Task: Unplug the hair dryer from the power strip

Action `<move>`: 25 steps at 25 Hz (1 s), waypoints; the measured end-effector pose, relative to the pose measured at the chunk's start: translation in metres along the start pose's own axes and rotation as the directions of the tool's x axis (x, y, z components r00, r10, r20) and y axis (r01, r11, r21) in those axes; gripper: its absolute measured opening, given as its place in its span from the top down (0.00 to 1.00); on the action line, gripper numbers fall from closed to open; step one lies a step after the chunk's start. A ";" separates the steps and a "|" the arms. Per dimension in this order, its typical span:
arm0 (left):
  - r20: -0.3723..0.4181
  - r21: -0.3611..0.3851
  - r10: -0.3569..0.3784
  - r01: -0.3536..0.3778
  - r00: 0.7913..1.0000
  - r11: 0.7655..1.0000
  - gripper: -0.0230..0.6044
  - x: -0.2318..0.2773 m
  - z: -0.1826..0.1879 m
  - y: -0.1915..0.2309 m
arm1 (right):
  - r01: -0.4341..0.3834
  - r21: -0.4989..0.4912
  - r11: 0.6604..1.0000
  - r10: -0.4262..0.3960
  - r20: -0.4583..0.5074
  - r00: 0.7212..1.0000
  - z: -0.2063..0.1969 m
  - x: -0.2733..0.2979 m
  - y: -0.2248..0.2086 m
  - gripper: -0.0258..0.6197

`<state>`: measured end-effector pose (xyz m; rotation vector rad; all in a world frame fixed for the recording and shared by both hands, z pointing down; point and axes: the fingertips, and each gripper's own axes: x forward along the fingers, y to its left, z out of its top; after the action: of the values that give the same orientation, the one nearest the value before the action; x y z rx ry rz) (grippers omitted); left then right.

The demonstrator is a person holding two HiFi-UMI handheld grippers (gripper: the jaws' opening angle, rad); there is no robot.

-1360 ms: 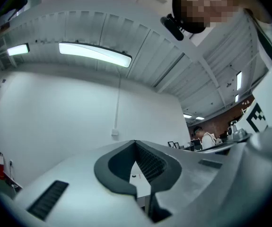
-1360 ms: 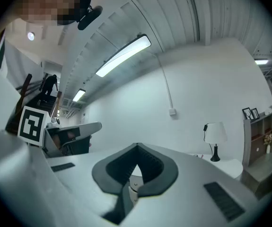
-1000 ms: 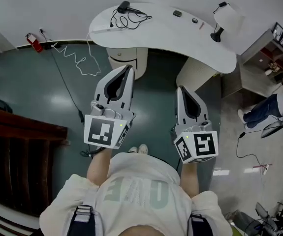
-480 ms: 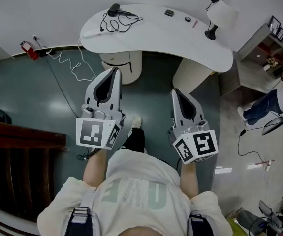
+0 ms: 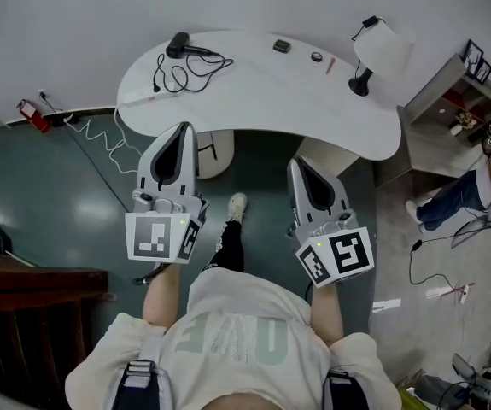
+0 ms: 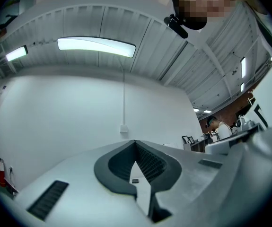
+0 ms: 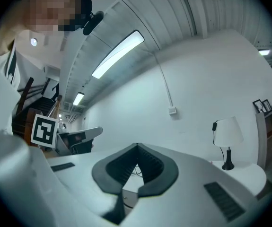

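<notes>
The white curved bench [image 5: 313,109] stood against the wall, and the black hair dryer [image 5: 179,44] lay at the bench's far left end, close to the wall side. Its black cord [image 5: 187,68] ran in loose loops across the bench top toward the bench's left front edge, where a pale bar that looked like the power strip [image 5: 138,100] lay; whether the plug sat in it was too small to tell. A white cable [image 5: 121,139] dropped from that edge of the bench to the floor. A lamp [image 5: 380,51] with a white shade stood at the bench's right end, and two small dark items [image 5: 282,46] lay along the bench's wall side between the lamp and the dryer. The left gripper [image 5: 184,130] was held in front of the bench, short of its left half, its jaws closed together on nothing, as the left gripper [image 6: 136,144] view showed. The right gripper [image 5: 298,162] was held in front of the bench's middle, well apart from the dryer, also closed and empty, its tips meeting in the right gripper [image 7: 136,148] view.
</notes>
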<state>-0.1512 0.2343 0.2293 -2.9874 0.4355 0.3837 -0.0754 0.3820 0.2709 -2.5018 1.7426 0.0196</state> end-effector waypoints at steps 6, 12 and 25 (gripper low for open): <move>0.011 0.062 0.042 -0.042 0.999 0.997 0.96 0.104 -0.014 0.062 | -0.070 -0.038 0.997 0.070 -0.003 0.998 0.011 0.124 -0.047 0.96; 0.035 0.086 0.131 -0.133 0.991 0.987 0.96 0.201 -0.023 0.142 | -0.145 -0.057 0.988 0.146 0.013 0.989 0.021 0.251 -0.086 0.96; -0.071 0.059 0.225 -0.221 0.972 0.973 0.96 0.305 -0.064 0.166 | -0.270 -0.022 0.963 0.270 -0.003 0.963 0.030 0.363 -0.148 0.96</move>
<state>0.0976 -0.0145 0.2013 -2.9185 0.7817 0.2708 0.1913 0.0956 0.2279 -2.2569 2.0796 0.0580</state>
